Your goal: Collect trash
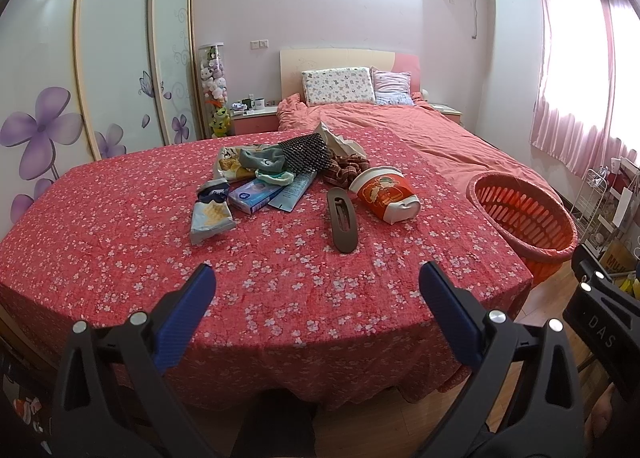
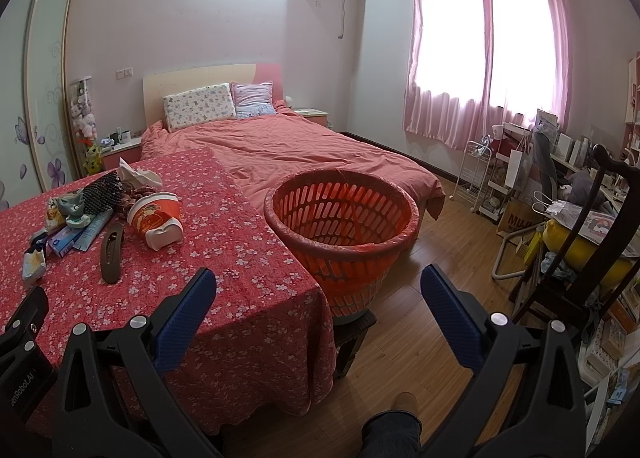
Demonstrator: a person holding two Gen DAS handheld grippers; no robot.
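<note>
Red white-flowered tablecloth (image 1: 280,278) — orange basket (image 2: 340,217), pink curtains (image 2: 480,57).

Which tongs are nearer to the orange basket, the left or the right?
Right. The right tongs hang open just in front of the orange basket. The left tongs hang open over the table's near edge, with the basket far off to their right.

I'm reading "DAS" on the black body of the right gripper (image 1: 600,334) at the left camera's right edge, "enRobot.AI" on the left gripper (image 2: 20,382) in the right camera, and "MUJ" on a cardboard box (image 2: 518,219) by the white rack.
</note>
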